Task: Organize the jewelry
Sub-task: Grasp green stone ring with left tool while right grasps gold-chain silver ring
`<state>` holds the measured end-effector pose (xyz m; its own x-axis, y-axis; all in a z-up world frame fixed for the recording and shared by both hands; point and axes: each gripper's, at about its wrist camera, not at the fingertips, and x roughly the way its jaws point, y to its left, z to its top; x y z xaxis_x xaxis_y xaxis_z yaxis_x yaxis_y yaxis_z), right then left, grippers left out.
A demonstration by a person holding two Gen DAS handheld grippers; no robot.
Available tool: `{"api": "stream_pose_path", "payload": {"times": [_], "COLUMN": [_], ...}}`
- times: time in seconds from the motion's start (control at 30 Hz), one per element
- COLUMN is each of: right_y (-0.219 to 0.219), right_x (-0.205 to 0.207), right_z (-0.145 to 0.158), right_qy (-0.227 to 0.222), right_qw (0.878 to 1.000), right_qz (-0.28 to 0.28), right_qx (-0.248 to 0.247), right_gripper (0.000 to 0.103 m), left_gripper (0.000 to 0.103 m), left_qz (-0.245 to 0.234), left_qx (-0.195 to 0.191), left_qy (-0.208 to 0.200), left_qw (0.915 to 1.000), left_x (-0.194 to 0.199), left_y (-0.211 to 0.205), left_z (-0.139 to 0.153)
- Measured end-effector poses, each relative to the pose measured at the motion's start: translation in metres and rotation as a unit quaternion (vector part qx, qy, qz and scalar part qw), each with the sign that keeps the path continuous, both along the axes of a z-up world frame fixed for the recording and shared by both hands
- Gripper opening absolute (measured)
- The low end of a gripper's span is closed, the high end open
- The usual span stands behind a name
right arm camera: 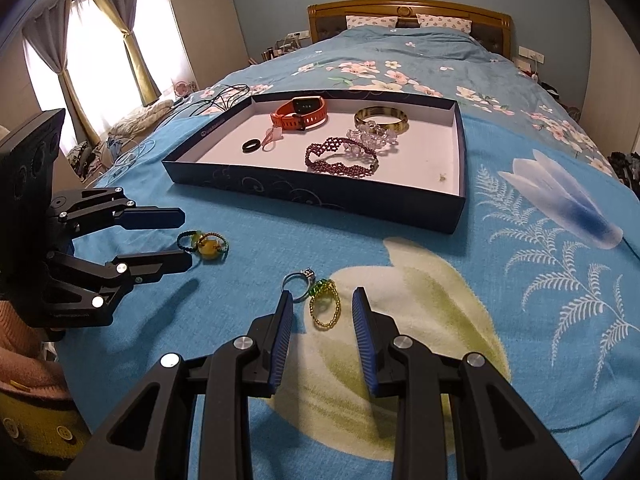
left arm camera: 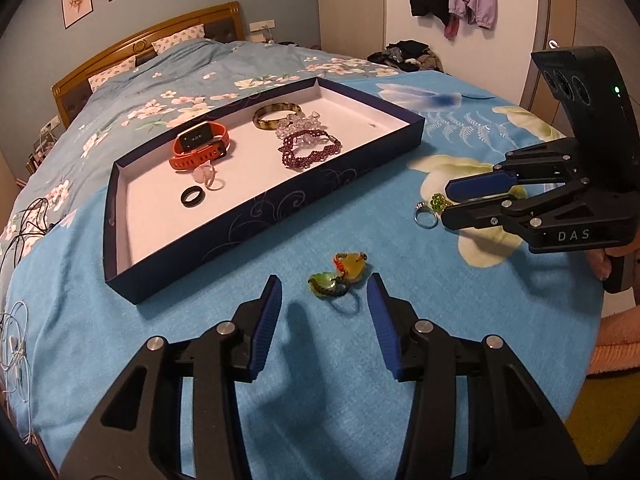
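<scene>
A dark blue tray (left arm camera: pixel 256 216) (right arm camera: pixel 312 196) with a white floor lies on the blue floral bedspread. It holds an orange watch (left arm camera: pixel 200 144), an amber bangle (left arm camera: pixel 276 114), a clear crystal bracelet (right arm camera: pixel 372 136), a garnet bead bracelet (left arm camera: pixel 310 148), a black ring (left arm camera: pixel 191 197) and a pink ring (left arm camera: pixel 208 178). My left gripper (left arm camera: pixel 325 280) (right arm camera: pixel 186 237) is open, its tips either side of a yellow stone ring (left arm camera: pixel 352 266) and a green stone ring (left arm camera: pixel 324 282). My right gripper (right arm camera: pixel 323 293) (left arm camera: pixel 447 203) is open around a green-and-gold bead ring (right arm camera: pixel 325 304). A silver ring (right arm camera: pixel 298 280) lies by its left fingertip.
Black and white cables (left arm camera: pixel 24 220) trail over the bed's left side. The wooden headboard (right arm camera: pixel 408 10) and pillows stand at the far end. A pile of clothes (left arm camera: pixel 404 56) sits at the bed's far right edge. A peach sleeve (right arm camera: pixel 24 340) shows behind the left gripper.
</scene>
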<state>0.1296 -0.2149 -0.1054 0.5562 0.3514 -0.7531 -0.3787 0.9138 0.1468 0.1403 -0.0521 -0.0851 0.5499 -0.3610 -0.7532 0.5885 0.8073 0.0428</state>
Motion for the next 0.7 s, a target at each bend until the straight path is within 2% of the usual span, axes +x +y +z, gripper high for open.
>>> {"api": "stream_pose_path", "payload": {"times": [0.3, 0.37, 0.7], "right_y": [0.0004, 0.0003, 0.0005], "right_x": [0.0008, 0.0021, 0.0026], "right_z": [0.0006, 0.0007, 0.0001], "right_qy": [0.002, 0.002, 0.004], "right_qw": [1.0, 1.0, 1.0], "right_qz": [0.003, 0.005, 0.008], "right_qx": [-0.005, -0.006, -0.011], "right_gripper": [0.026, 0.02, 0.01], "left_gripper": [0.027, 0.024, 0.023], "left_qz": [-0.007, -0.011, -0.005], "left_qx": [-0.009, -0.007, -0.012], "left_qy": [0.021, 0.021, 0.023], "left_qw": [0.9997, 0.9997, 0.9996], "left_x": [0.009, 0.0079, 0.008], "left_y": [-0.0027, -0.0043, -0.002], "left_z": [-0.0043, -0.0049, -0.005]}}
